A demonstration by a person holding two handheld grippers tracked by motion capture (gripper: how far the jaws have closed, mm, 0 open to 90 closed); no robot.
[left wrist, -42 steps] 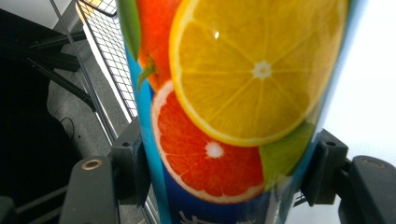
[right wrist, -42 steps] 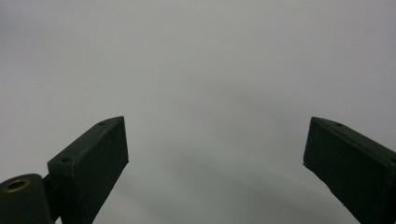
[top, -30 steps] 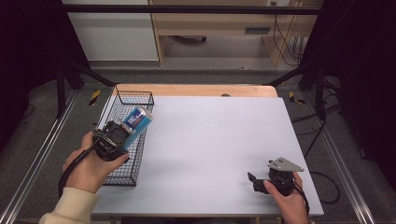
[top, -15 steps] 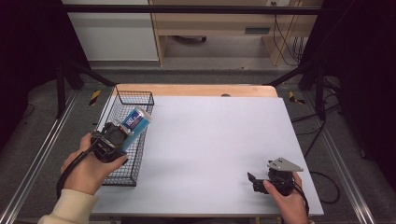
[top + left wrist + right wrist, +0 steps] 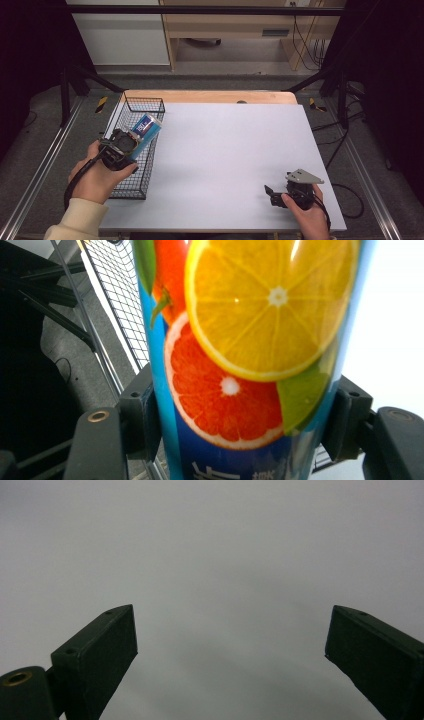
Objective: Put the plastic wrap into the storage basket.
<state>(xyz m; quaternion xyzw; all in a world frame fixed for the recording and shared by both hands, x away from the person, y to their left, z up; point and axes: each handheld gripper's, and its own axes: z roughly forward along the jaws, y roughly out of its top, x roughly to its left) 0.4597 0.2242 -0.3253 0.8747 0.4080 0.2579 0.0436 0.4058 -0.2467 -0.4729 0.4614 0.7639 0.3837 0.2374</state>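
Left gripper (image 5: pixel 131 142) clamps a blue can (image 5: pixel 145 129) over the wire basket (image 5: pixel 131 180); right gripper (image 5: pixel 272 192) rests open on the table (image 5: pixel 225 150).

In the left gripper view both jaws press the can's sides, its label showing orange and grapefruit slices. The can tilts above the basket at the table's left edge. The right gripper's jaws stand wide apart with nothing between them, near the table's front right corner.
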